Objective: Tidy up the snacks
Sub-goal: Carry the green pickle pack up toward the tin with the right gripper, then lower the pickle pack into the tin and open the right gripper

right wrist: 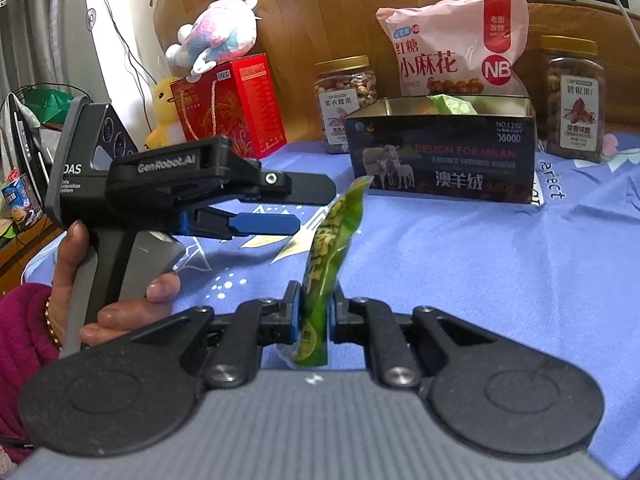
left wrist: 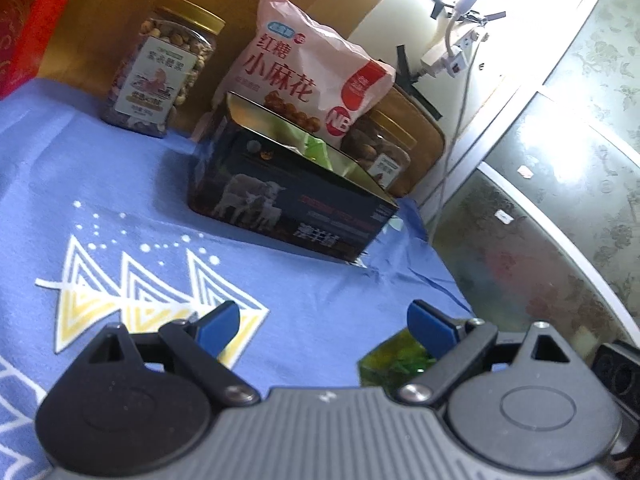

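- While pinched upright between its pads, the green snack packet (right wrist: pixel 328 248) stands in the right gripper (right wrist: pixel 316 312), jaws pressed onto it.
- Left gripper (left wrist: pixel 322 322): jaws spread, nothing between them; a hand (right wrist: pixel 116 292) holds it at 9 o'clock in the right wrist view.
- Open dark tin (right wrist: pixel 440 152) on the blue cloth (right wrist: pixel 480 260), 1 o'clock beyond the packet; a green wrapper shows inside.
- Pink snack bag (right wrist: pixel 452 44) behind the tin, nut jars (right wrist: pixel 346 100) flanking.

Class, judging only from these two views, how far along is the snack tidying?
Done: a green packet already lies in the open dark tin box. In hand: the right gripper is shut on a green snack sachet; the left gripper is open and empty. Left: dropping that sachet into the box.
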`<state>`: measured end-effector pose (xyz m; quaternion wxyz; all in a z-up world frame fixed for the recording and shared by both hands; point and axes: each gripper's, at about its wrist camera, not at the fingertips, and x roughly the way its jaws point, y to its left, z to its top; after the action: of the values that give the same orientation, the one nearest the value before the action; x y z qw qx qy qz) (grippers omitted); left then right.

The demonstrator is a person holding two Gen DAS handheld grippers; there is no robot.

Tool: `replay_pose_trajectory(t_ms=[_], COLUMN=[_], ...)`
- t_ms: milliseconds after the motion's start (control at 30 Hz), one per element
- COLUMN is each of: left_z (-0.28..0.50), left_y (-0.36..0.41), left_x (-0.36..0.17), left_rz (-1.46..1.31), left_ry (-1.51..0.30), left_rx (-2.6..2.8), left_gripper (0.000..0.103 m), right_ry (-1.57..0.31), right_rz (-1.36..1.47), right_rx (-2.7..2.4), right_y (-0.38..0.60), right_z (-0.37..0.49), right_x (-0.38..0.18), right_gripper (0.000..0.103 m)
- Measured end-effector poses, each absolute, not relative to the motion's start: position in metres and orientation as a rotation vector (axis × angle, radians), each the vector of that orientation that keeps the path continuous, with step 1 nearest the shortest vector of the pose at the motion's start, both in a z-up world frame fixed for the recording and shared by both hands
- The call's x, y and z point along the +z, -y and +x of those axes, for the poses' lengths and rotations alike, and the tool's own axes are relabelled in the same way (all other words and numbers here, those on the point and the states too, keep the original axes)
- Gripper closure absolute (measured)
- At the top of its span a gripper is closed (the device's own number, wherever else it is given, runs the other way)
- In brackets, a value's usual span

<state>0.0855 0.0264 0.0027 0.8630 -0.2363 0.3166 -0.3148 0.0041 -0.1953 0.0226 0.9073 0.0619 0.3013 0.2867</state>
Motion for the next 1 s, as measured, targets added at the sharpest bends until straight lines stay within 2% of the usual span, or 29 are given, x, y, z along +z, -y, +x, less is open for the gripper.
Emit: replay_pose_trajectory(t_ms=[333,467,567,633,800,1000], left_z=[0.080,0.083,0.083,0.083,0.092,0.119], left_y=[-0.021,-0.021,-0.016,-0.012,-0.012,-0.003], left_x=[0.004,0.001,0.003,0.004,0.008,0.048], left_rz=[-0.525,-0.584,-0.601,-0.608,-0.680,-0.604], left_ry=[-0.656,-0.678,-0.690,-0.694,-0.721,-0.695], left_rx=[-0.810,-0.869,-0.933,-0.957,-0.965,-0.942], left_gripper=[0.009,0.002,0.002,0.006,0.028,0.029], right_ry=[-0.618,-0.621,-0.619,-0.616,-0.623,-0.610], right_rz=[0.204,0.356,0.494,0.565,0.606,0.573], right_rx=[0.620,0.654,0.689,0.725,0.764,0.795], right_y=[0.206,0.228,0.243,0.251,0.251,0.243], right_z=[0.005,0.011,0.019,0.024,0.041,0.085], right_x=[0.023,0.021,0.020,0.019,0.025,0.056], right_gripper=[0.087,0.087,0.087,0.087,0.087,0.087])
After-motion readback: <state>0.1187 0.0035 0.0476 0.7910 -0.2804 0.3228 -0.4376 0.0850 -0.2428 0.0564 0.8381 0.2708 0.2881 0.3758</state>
